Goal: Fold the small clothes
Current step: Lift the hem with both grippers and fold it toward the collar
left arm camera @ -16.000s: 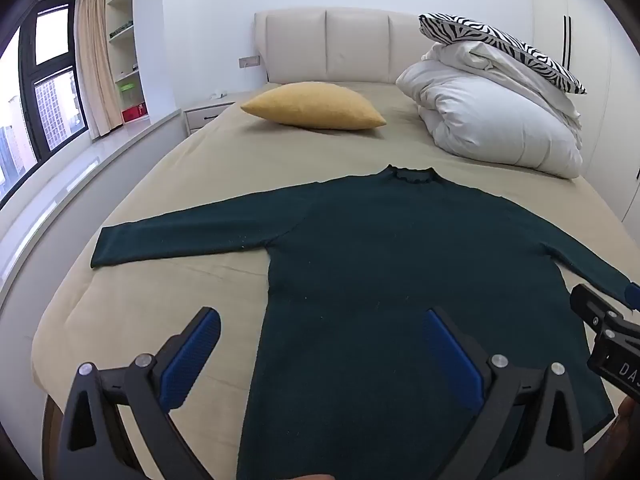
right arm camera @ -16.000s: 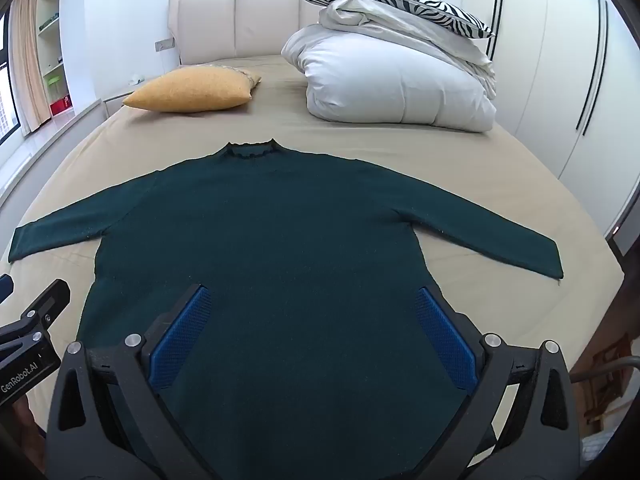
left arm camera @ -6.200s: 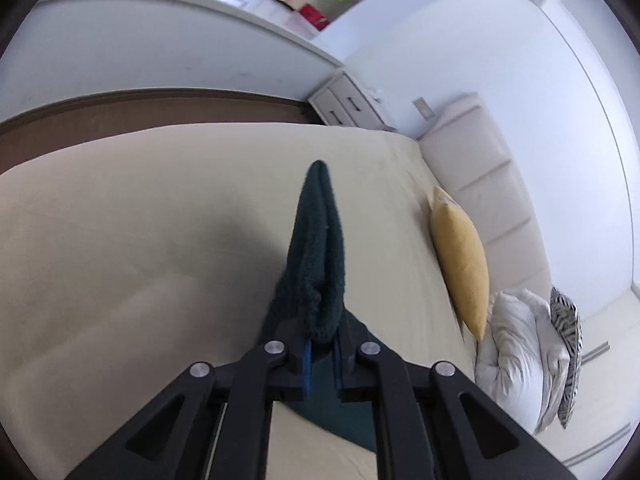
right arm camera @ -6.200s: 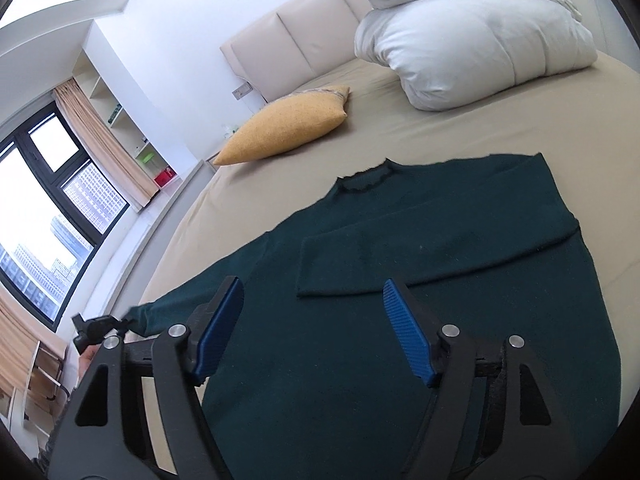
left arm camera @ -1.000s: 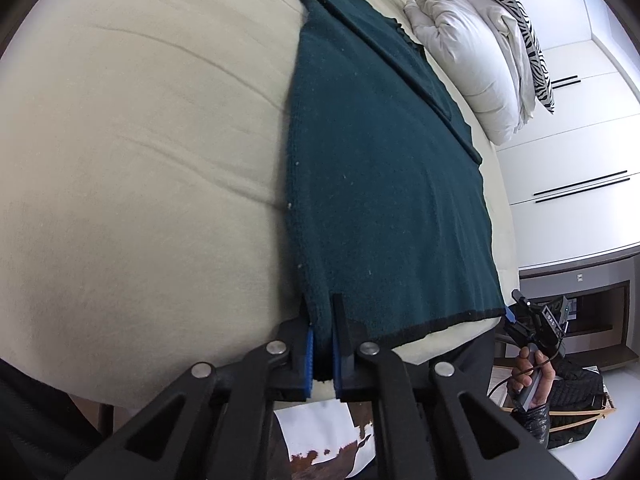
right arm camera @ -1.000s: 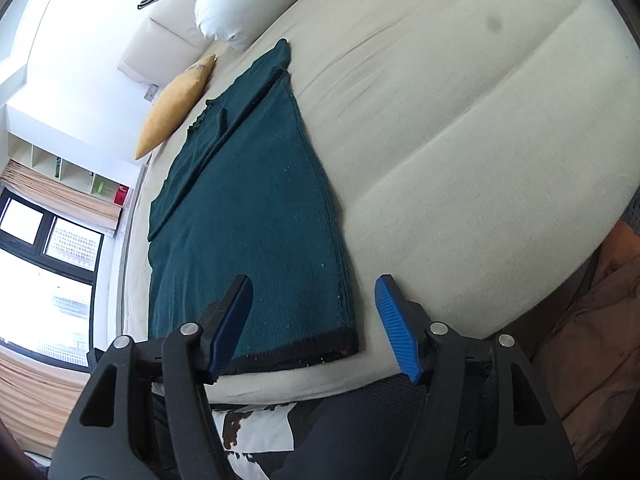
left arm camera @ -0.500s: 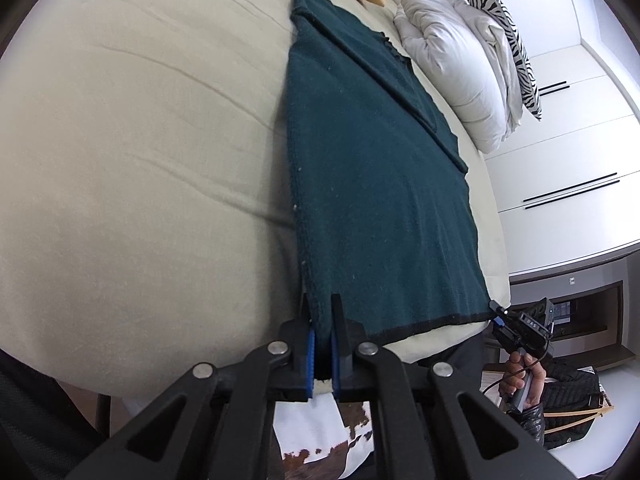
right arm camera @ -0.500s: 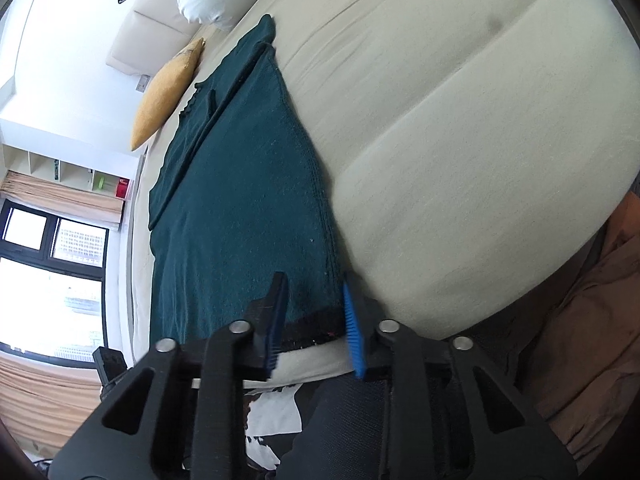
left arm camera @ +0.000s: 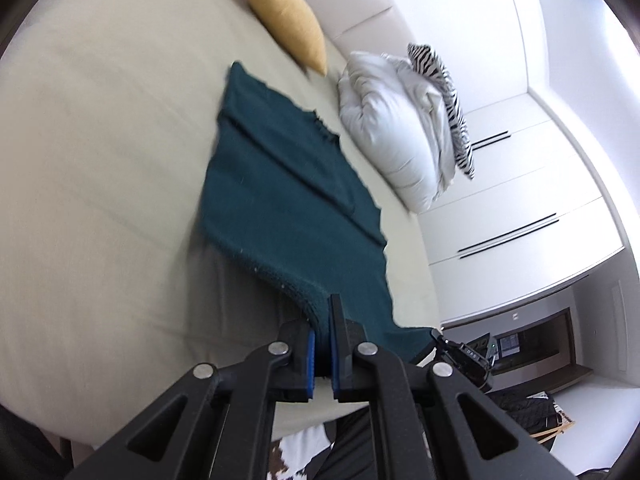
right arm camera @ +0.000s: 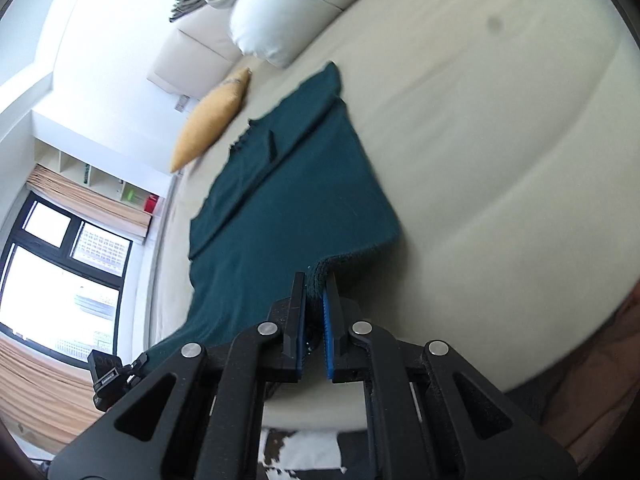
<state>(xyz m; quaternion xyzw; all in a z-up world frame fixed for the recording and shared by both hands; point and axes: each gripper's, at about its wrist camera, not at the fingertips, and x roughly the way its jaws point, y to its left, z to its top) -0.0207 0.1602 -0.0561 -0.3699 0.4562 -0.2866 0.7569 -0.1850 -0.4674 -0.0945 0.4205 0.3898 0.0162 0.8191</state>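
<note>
Bed: a beige bed [left arm camera: 100, 152] fills the view ahead of both tools; its padded cream headboard [left arm camera: 360, 12] stands at the far end.
Room: white wardrobe doors [left arm camera: 532, 200] lie beyond the left tool's right side; a dark-framed window [right arm camera: 60, 280] with tan curtains and open shelving lies beyond the right tool's left side.
Bedding: a yellow cushion [left arm camera: 288, 28] lies far ahead near the headboard; just beside it, a folded white duvet [left arm camera: 400, 136] carries a zebra-print pillow [left arm camera: 452, 96].
Left tool: the left tool [left arm camera: 323, 344] is narrowed onto a near hem corner of the sweater, with knit pinched between its blue pads [left arm camera: 310, 360]; it is tilted and raised off the bed.
Right tool: the right tool [right arm camera: 314, 320] is likewise clamped on the other near hem corner, fabric bunched between its blue pads [right arm camera: 329, 336]; in the left wrist view it shows low, beyond the hem [left arm camera: 460, 356].
Sweater, place: the dark teal sweater [left arm camera: 288, 200] stretches from both tools forward toward the cushion, collar farthest away.
Sweater, look: both sleeves lie folded across the chest; the near hem hangs lifted clear of the bed, casting a shadow, while the upper part rests flat. Both views are motion-blurred.
</note>
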